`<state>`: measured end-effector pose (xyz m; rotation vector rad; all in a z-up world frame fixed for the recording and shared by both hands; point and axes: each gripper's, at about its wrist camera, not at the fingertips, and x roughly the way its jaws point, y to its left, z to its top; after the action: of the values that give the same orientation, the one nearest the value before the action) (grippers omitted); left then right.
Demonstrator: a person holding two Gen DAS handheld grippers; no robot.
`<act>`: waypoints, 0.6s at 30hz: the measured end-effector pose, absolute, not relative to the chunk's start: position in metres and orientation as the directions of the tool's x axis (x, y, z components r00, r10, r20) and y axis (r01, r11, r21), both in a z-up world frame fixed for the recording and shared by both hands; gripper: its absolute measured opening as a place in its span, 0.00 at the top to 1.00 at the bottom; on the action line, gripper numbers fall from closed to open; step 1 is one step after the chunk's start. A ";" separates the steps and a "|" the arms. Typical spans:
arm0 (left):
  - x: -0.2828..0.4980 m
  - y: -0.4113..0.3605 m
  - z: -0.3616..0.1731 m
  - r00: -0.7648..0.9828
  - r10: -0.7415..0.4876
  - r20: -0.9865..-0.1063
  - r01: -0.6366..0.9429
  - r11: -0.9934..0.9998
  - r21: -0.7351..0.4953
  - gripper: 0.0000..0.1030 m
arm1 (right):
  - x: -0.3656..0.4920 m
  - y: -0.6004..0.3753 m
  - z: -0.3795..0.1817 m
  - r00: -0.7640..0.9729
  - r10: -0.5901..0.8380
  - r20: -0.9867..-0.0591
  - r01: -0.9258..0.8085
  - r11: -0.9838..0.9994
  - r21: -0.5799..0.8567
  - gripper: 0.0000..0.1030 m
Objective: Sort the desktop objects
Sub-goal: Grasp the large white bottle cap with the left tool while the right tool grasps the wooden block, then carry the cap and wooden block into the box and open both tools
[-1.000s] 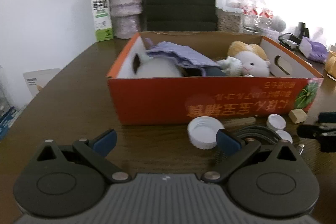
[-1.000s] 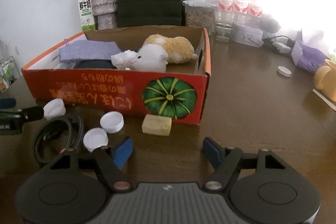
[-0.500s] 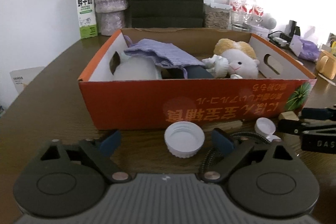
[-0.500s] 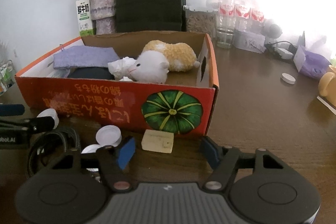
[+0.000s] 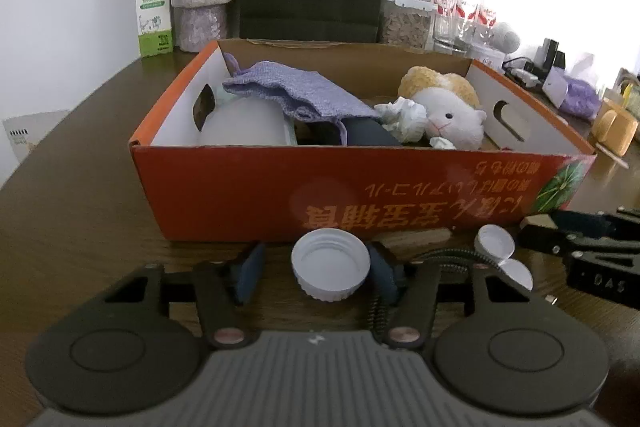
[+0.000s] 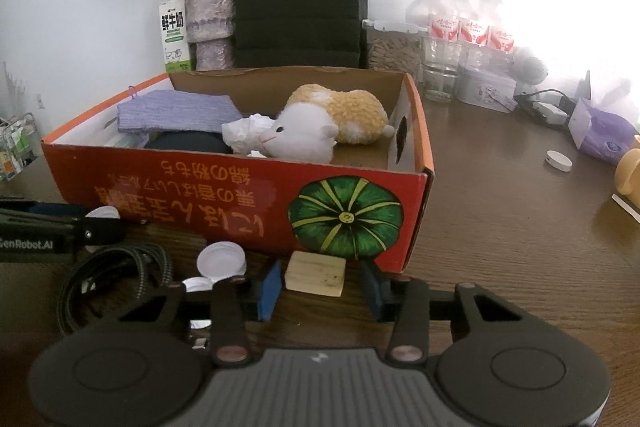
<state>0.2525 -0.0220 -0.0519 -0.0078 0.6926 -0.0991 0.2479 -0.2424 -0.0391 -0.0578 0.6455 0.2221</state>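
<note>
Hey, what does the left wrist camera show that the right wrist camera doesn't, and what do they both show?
Only the left wrist view shows the big white cap between the left gripper fingers; the jaws have just been closing, and a gap remains beside the cap on the left.

Only the right wrist view shows the wooden block between the right gripper fingers, which have also just been closing with gaps on both sides, plus a lone white lid far right on the table.

Both show the orange box with the plush hamster and purple cloth inside, and the coiled cable.
</note>
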 end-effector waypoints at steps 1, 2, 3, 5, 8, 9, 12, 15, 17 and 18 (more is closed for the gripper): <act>0.252 -0.023 -0.052 0.768 -0.084 -0.635 0.087 0.996 -0.027 0.50 | 0.248 -0.242 -0.039 0.776 0.188 -0.602 -0.225 0.974 0.014 0.65; 0.251 -0.024 -0.053 0.772 -0.072 -0.632 0.083 0.996 -0.013 0.55 | 0.248 -0.242 -0.039 0.776 0.190 -0.601 -0.227 0.974 0.014 0.66; 0.250 -0.025 -0.053 0.774 -0.062 -0.630 0.078 0.997 -0.003 0.57 | 0.248 -0.241 -0.039 0.776 0.191 -0.601 -0.229 0.973 0.014 0.68; 0.249 -0.025 -0.053 0.777 -0.054 -0.628 0.072 0.997 0.004 0.60 | 0.247 -0.241 -0.039 0.776 0.192 -0.600 -0.231 0.973 0.013 0.70; 0.247 -0.026 -0.054 0.781 -0.049 -0.623 0.068 0.998 0.008 0.60 | 0.247 -0.241 -0.039 0.777 0.194 -0.600 -0.230 0.973 0.016 0.70; 0.246 -0.026 -0.053 0.781 -0.054 -0.622 0.072 0.997 0.003 0.60 | 0.247 -0.242 -0.039 0.777 0.195 -0.599 -0.229 0.973 0.019 0.70; 0.242 -0.025 -0.052 0.782 -0.066 -0.619 0.074 0.997 -0.012 0.60 | 0.246 -0.243 -0.039 0.776 0.200 -0.598 -0.229 0.973 0.029 0.71; 0.235 -0.023 -0.046 0.797 -0.066 -0.601 0.072 0.997 -0.014 0.60 | 0.244 -0.244 -0.038 0.776 0.195 -0.600 -0.231 0.973 0.019 0.71; 0.229 -0.020 -0.041 0.806 -0.069 -0.588 0.072 0.997 -0.018 0.60 | 0.239 -0.244 -0.035 0.775 0.209 -0.596 -0.238 0.971 0.030 0.71; 0.226 -0.018 -0.037 0.809 -0.073 -0.583 0.073 0.997 -0.024 0.60 | 0.235 -0.244 -0.032 0.779 0.212 -0.590 -0.240 0.970 0.031 0.71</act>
<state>0.2263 -0.0180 -0.0371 -0.0004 0.6234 -0.0777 0.2353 -0.2435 -0.0322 -0.0470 0.6315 0.2442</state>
